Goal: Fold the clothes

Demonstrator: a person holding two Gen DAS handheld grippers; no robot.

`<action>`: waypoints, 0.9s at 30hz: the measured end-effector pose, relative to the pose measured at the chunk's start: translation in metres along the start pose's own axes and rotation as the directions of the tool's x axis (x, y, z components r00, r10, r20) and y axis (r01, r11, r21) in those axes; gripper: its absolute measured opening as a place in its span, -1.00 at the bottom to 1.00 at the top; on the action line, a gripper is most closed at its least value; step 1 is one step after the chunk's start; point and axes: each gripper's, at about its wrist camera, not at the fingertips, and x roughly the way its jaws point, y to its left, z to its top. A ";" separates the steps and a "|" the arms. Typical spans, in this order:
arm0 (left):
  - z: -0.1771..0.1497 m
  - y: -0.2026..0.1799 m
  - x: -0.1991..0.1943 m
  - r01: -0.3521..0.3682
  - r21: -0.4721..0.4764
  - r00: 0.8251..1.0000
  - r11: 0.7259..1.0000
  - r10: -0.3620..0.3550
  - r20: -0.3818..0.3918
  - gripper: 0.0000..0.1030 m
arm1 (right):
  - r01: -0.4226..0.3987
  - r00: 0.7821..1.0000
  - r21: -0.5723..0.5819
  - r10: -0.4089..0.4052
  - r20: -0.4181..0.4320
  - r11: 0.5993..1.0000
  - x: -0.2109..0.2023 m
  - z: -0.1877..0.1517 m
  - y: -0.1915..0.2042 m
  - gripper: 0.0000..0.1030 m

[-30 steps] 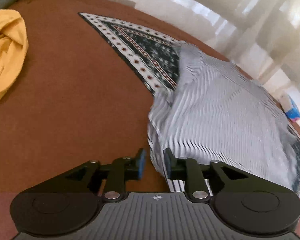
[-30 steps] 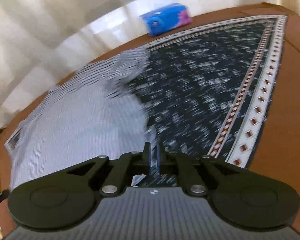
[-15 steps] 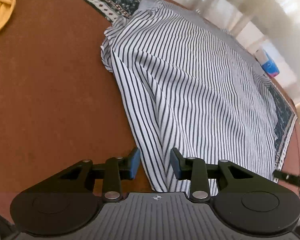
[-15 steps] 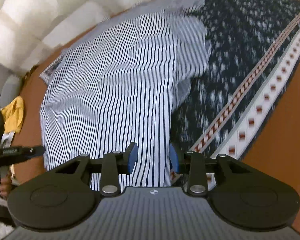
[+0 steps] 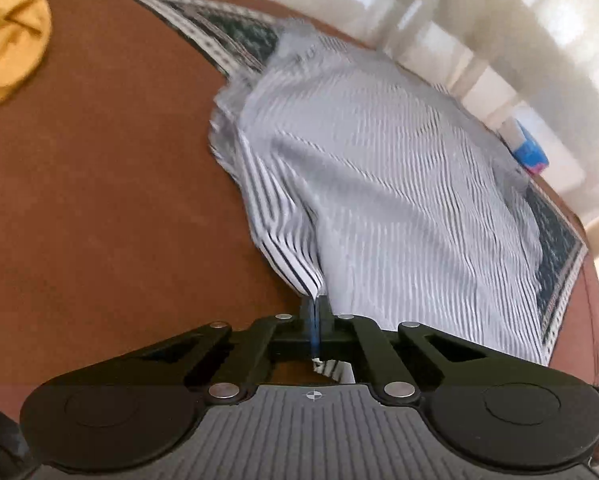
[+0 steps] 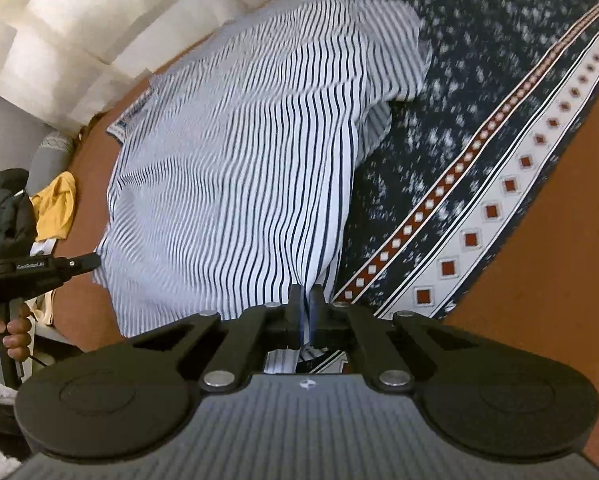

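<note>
A white shirt with dark stripes (image 5: 379, 184) lies spread on the brown bed, partly over a dark patterned cloth (image 5: 555, 240). My left gripper (image 5: 314, 312) is shut on the shirt's near left hem corner. In the right wrist view the same shirt (image 6: 239, 168) lies left of the patterned cloth (image 6: 479, 120). My right gripper (image 6: 306, 304) is shut on the shirt's near right hem corner. The left gripper (image 6: 87, 260) shows at the shirt's left edge, held by a hand.
A yellow garment (image 5: 7, 48) lies at the far left of the bed; it also shows in the right wrist view (image 6: 55, 208). A blue packet (image 5: 529, 152) sits at the far right edge. White curtains hang behind the bed.
Both grippers were open half a second ago and have closed on the shirt's near hem corners. The shirt's hem is lifted slightly at both pinches.
</note>
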 end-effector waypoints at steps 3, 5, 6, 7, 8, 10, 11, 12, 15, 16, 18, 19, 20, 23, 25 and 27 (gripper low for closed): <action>0.005 0.015 -0.016 -0.028 -0.003 0.999 1.000 0.028 0.026 -1.00 | 0.004 1.000 0.004 -0.004 0.015 1.000 -0.011 0.001 -0.001 -0.95; 0.008 0.026 -0.024 -0.051 -0.005 0.998 0.999 0.051 0.030 -1.00 | 0.019 1.000 -0.005 -0.019 0.017 1.000 -0.015 0.002 -0.001 -0.95; 0.009 0.031 -0.025 -0.061 -0.006 0.998 0.998 0.061 0.025 -1.00 | 0.027 1.000 -0.008 -0.027 0.017 1.000 -0.016 0.002 -0.001 -0.95; 0.009 0.036 -0.025 -0.071 -0.005 0.997 0.997 0.071 0.018 -1.00 | 0.037 0.999 -0.012 -0.037 0.014 0.999 -0.015 0.002 -0.001 -0.95; 0.009 0.040 -0.025 -0.085 0.002 0.996 0.996 0.084 0.011 -1.00 | 0.046 0.999 -0.012 -0.046 0.011 0.999 -0.014 0.002 -0.001 -0.95; 0.011 0.049 -0.023 -0.107 0.018 0.994 0.994 0.107 -0.013 -1.00 | 0.064 0.998 -0.013 -0.064 0.004 0.998 -0.012 0.002 -0.001 -0.95; 0.011 0.054 -0.021 -0.115 0.022 0.993 0.993 0.115 -0.027 -1.00 | 0.074 0.997 -0.011 -0.075 -0.007 0.997 -0.009 0.001 -0.001 -0.95; 0.009 0.060 -0.020 -0.121 0.023 0.992 0.992 0.122 -0.042 -1.00 | 0.085 0.996 -0.010 -0.086 -0.018 0.996 -0.006 0.000 -0.001 -0.95; 0.006 0.075 -0.017 -0.132 0.031 0.987 0.991 0.134 -0.084 -1.00 | 0.126 0.991 0.018 -0.125 -0.053 0.992 0.000 -0.006 -0.002 -0.86; 0.006 0.077 -0.017 -0.127 0.041 0.987 0.991 0.130 -0.095 -0.95 | 0.145 0.988 0.026 -0.143 -0.059 0.989 0.000 -0.007 -0.001 -0.80; 0.006 0.076 -0.017 -0.106 0.066 0.988 0.992 0.112 -0.108 -0.60 | 0.171 0.984 0.044 -0.168 -0.057 0.984 -0.007 -0.006 0.002 -0.66; 0.008 0.069 -0.017 -0.080 0.086 0.991 0.993 0.089 -0.104 -0.60 | 0.182 0.983 0.029 -0.181 -0.041 0.983 -0.013 -0.003 0.006 -0.59; 0.009 0.062 -0.017 -0.055 0.106 0.993 0.993 0.066 -0.101 -0.60 | 0.194 0.981 0.015 -0.194 -0.026 0.981 -0.020 0.000 0.010 -0.58; 0.015 0.040 -0.018 0.020 0.166 0.995 0.986 -0.004 -0.095 -0.56 | 0.240 0.970 -0.048 -0.238 0.051 0.970 -0.044 0.024 0.022 -0.55; 0.018 0.015 -0.017 0.076 0.214 0.994 0.974 -0.058 -0.089 -0.42 | 0.265 0.960 -0.085 -0.255 0.112 0.960 -0.061 0.042 0.028 -0.48; 0.017 -0.016 -0.015 0.133 0.260 0.990 0.956 -0.114 -0.088 -0.15 | 0.280 0.950 -0.114 -0.258 0.176 0.953 -0.075 0.064 0.033 -0.32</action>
